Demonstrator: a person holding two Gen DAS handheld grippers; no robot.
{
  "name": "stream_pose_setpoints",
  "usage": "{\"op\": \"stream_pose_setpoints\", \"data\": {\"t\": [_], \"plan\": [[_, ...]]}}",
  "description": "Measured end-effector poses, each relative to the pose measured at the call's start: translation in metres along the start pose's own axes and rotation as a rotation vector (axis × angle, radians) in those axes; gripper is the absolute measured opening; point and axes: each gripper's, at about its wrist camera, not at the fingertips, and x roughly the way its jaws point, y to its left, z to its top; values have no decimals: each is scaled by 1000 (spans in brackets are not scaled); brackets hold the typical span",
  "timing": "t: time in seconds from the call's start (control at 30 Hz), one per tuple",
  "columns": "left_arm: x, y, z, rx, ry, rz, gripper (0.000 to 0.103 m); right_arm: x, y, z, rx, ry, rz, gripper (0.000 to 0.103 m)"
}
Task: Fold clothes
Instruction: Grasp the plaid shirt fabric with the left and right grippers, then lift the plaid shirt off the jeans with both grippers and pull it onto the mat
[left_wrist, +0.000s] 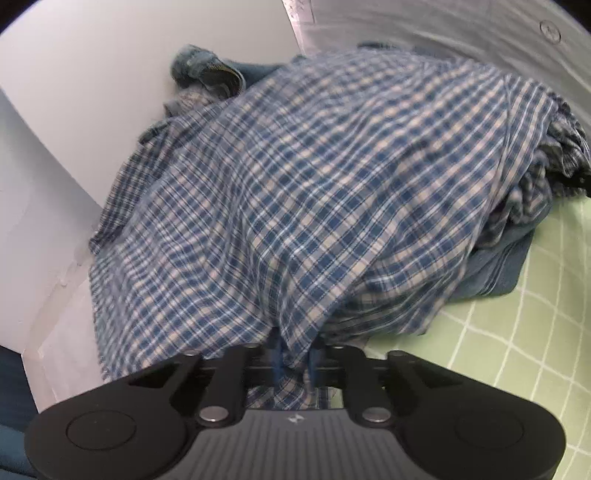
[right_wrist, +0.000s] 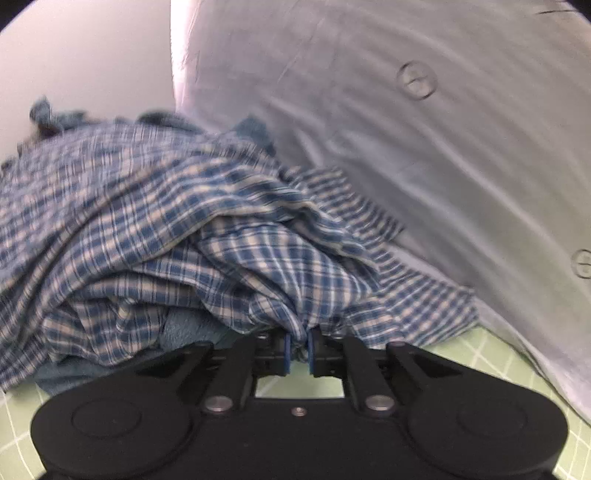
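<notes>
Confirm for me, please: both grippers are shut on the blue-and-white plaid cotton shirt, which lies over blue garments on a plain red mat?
Not quite: the mat is pale green with a white grid, not plain red, as both wrist views show. The rest holds: the left gripper and right gripper are each shut on the blue-and-white plaid cotton shirt, which lies over blue garments.

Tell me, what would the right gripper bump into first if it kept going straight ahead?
The right gripper is already shut on the blue plaid shirt, so more of that bunched shirt comes first. Behind it a grey panel rises, though how far back is hard to judge.
</notes>
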Motion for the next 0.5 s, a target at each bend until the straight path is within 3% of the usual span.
{"op": "stream_pose_setpoints", "data": {"t": [0.23,0.5], "plan": [[-51,-1,-13,4,-68,-5,6,-52,-22,-15,58,-88,-73,4],[-103,1,-27,-12,-155,-126,5,-113,-39,-49,131,-119,-146,0]]}}
